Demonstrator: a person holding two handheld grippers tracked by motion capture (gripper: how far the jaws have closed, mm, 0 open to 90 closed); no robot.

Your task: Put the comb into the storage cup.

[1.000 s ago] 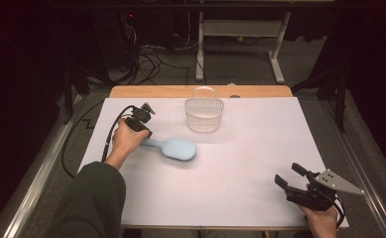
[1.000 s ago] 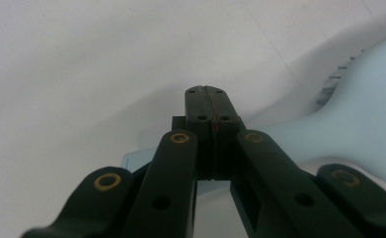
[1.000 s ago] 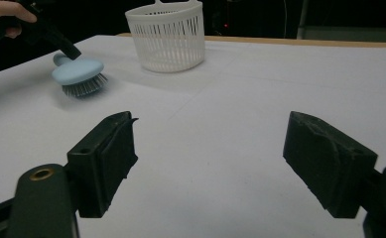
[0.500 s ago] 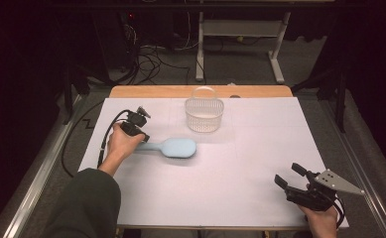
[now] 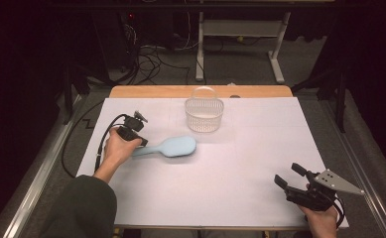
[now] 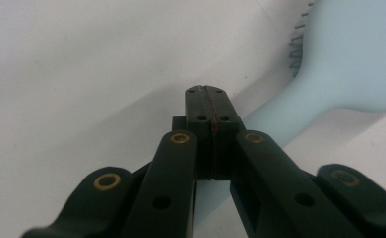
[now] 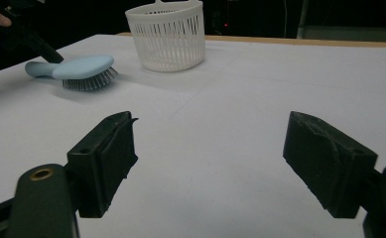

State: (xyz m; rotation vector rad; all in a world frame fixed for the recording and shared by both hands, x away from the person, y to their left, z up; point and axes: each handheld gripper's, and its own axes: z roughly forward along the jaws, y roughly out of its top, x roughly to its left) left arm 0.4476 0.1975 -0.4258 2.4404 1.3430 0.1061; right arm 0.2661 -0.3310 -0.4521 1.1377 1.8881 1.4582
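Left tongs (image 6: 208, 106) pressed tight together, nothing seen pinched between them, tips lying right against the handle (image 6: 275, 124) of the brush (image 5: 173, 147). Cannot tell whether touching from on top or from just beside. Right tongs (image 7: 208, 158) spread wide and empty, well apart from the brush, low over the desk (image 5: 240, 188).

Brush flat on the desk, bristles (image 7: 89, 82) down. Handle end at the left tongs, head (image 6: 354, 59) pointing away from them, toward the basket (image 5: 204, 115) farther off and near it but not touching. From the right tongs, off to the far left, with the basket beyond and right of it.

Likely light: pale blue moulded plastic, stiff in the back and handle, so no sag when lifted by one end. Smooth, rounded surfaces, probably a little slippery under hard pads. Springy bristles, so a poor place to grip and apt to let the head rock or skid if pushed sideways. Not fragile.

Best taken across the handle, close to where it widens into the head, to keep the heavier end from swinging down. Needs the left tongs opened first, then closed over the handle's two narrow sides. A firm squeeze is probably safe.
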